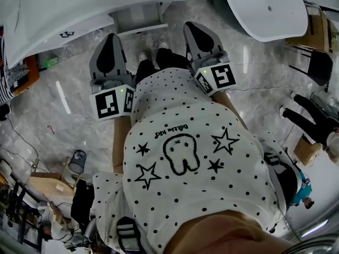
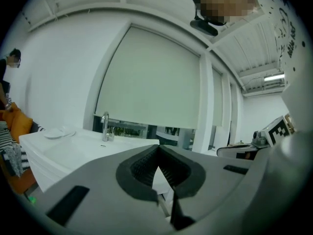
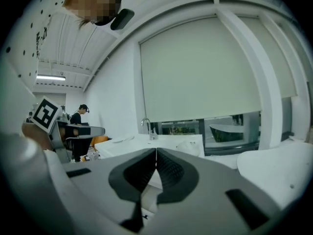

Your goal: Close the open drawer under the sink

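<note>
From the head view, the left gripper (image 1: 112, 37) and right gripper (image 1: 192, 27) point toward the sink (image 1: 79, 9), with the open drawer (image 1: 139, 21) jutting out beneath it. Left gripper view: jaws pressed together, empty, short of the sink. Right gripper view: jaws likewise together, holding nothing, sink ahead.

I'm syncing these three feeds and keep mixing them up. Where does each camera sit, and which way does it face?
Head view: on the person's head, facing steeply down at the floor; shows shirt, shoes, left gripper and right gripper.
Left gripper view: on the left gripper, facing roughly level past its shut fingers toward the sink.
Right gripper view: on the right gripper, past its shut fingers, toward the same sink.
Shared: both gripper views show the tap and blind.
</note>
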Available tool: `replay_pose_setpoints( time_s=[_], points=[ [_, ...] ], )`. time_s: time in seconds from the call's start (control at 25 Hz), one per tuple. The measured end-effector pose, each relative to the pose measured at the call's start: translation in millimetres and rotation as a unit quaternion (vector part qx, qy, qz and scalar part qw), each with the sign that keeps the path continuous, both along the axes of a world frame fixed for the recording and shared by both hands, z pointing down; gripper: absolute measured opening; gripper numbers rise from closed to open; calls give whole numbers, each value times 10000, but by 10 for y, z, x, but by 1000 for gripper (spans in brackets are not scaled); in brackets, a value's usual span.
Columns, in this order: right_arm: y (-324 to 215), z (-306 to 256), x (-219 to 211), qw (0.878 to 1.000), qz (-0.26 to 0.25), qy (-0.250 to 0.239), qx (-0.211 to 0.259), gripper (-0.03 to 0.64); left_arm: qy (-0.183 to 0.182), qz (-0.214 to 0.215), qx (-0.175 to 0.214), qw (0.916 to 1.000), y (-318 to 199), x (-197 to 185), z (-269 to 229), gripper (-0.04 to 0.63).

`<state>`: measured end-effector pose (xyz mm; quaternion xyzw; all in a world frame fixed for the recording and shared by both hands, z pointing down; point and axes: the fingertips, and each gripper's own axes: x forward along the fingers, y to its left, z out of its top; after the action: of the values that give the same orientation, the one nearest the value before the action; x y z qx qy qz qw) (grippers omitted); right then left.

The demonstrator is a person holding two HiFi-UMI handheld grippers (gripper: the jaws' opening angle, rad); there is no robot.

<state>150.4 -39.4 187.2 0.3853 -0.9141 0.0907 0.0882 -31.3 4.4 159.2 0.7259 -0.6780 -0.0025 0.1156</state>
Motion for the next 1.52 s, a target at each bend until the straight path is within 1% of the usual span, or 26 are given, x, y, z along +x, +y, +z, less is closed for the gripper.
replay_pose_setpoints(
  time_s=[0.24, 0.52, 0.72, 1.12, 1.36, 1.52],
  points=[
    [2, -19, -104, 9998, -199, 13, 87, 14, -149, -308, 127, 9993, 53, -230, -65, 5],
    [0, -23, -178, 9991, -402, 47, 81, 14, -45, -475, 94, 9988, 137, -264, -12, 5],
    [7, -21, -205, 9990, -442, 25, 58, 14, -66, -534, 47, 9985, 177, -294, -7, 5],
    [-13, -47, -199, 9994, -344, -49, -67, 14, -105, -436, -84, 9990, 109, -288, -41, 5],
    [59, 14, -162, 9996, -264, -85, -54, 14, -171, -315, -130, 9993, 181, -261, 51, 5],
    [37, 5, -125, 9998, -186, -88, -40, 14, -198, -257, -256, 9991, 213, -245, 133, 5]
  ],
)
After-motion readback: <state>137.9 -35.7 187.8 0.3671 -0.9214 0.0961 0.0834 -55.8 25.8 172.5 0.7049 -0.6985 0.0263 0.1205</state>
